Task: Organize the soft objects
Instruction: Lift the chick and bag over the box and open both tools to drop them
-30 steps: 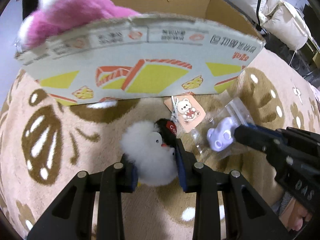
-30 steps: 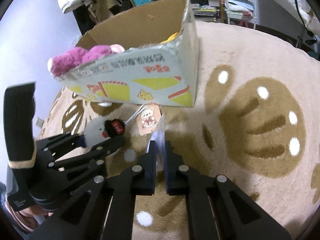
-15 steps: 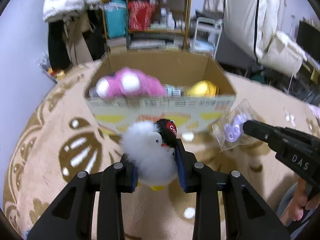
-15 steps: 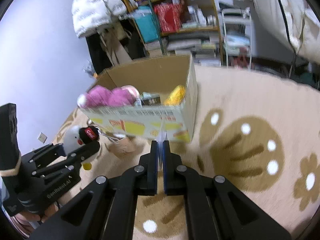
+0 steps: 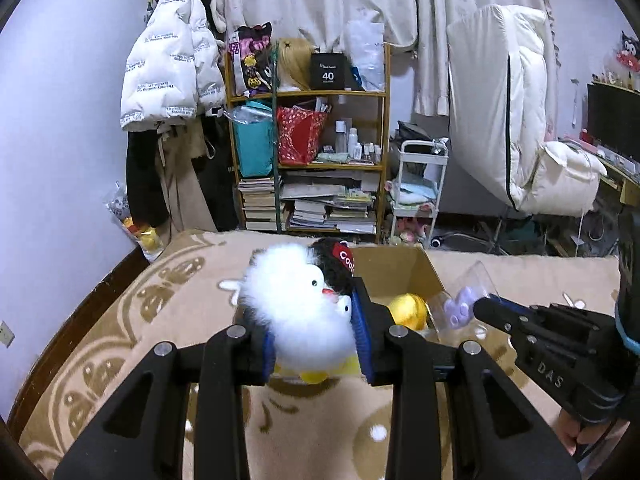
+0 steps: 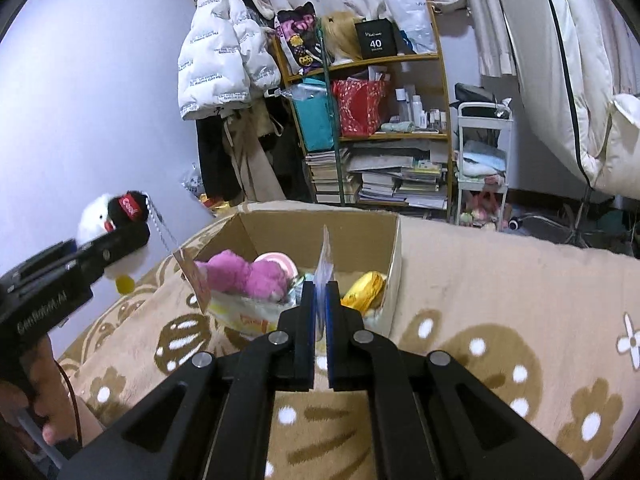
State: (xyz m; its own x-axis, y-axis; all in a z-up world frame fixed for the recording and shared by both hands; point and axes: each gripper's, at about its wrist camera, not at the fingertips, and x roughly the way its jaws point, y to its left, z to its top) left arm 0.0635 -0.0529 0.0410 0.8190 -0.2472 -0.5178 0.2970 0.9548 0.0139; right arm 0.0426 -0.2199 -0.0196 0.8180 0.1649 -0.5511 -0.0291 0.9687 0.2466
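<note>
My left gripper (image 5: 316, 332) is shut on a fluffy white penguin plush (image 5: 298, 312) with a black cap, held in the air near the cardboard box (image 5: 404, 276); its card tag (image 6: 196, 276) dangles on a bead chain. My right gripper (image 6: 319, 308) is shut on the edge of a clear plastic bag (image 6: 325, 256), which holds a small purple toy (image 5: 460, 308). The open cardboard box (image 6: 320, 228) sits on the beige rug and contains a pink plush (image 6: 244, 276) and a yellow plush (image 6: 366, 288).
A beige patterned rug (image 6: 500, 320) covers the floor around the box. Behind it stand a wooden shelf of books and bottles (image 6: 380, 140), a white trolley (image 6: 482, 160), hanging coats (image 6: 224, 60) and folded white bedding (image 5: 504, 120).
Both grippers have risen from the rug with the penguin plush and the bag and tilted up, so the box now shows from above and the room behind is in view.
</note>
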